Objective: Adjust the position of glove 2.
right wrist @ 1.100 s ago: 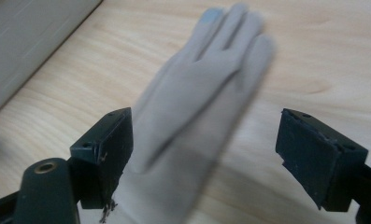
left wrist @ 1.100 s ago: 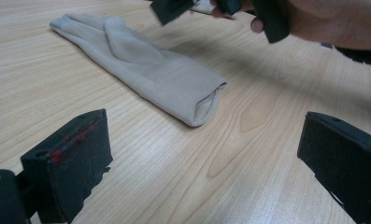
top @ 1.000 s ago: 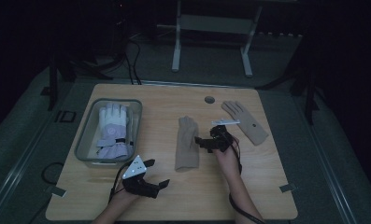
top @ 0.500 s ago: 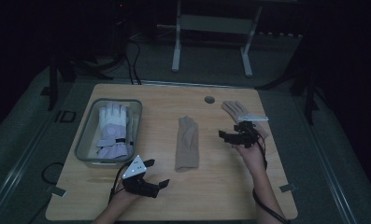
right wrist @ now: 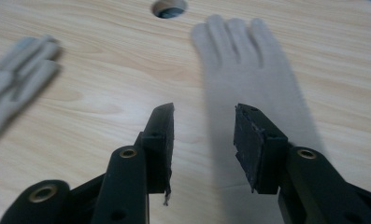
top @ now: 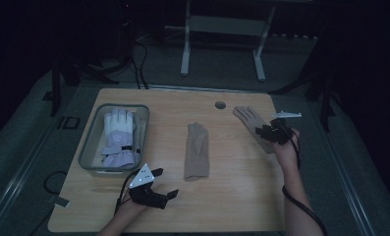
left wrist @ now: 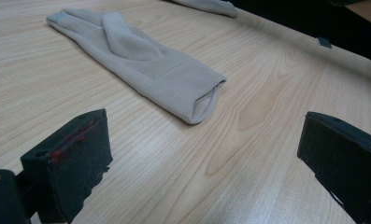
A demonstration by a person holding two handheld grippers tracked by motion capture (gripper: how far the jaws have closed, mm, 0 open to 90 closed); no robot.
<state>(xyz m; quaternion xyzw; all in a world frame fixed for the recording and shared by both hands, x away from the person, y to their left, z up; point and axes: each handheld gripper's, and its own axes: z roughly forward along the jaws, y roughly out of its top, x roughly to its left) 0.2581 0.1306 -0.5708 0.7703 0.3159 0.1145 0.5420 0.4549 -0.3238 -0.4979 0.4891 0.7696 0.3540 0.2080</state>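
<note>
**Right gripper over the far glove, jaws half closed**

A wooden table stands in a dark room, a grey bin on its left side holding a white glove. A beige glove lies folded at mid-table. A second beige glove lies flat near the right edge, fingers pointing towards a round hole. The right gripper hangs over this glove's cuff end; its jaws have just been closing, a gap remains between them, and nothing is pinched. The left gripper rests near the front edge, jaws wide apart and empty, aimed at the folded glove's cuff.
</note>
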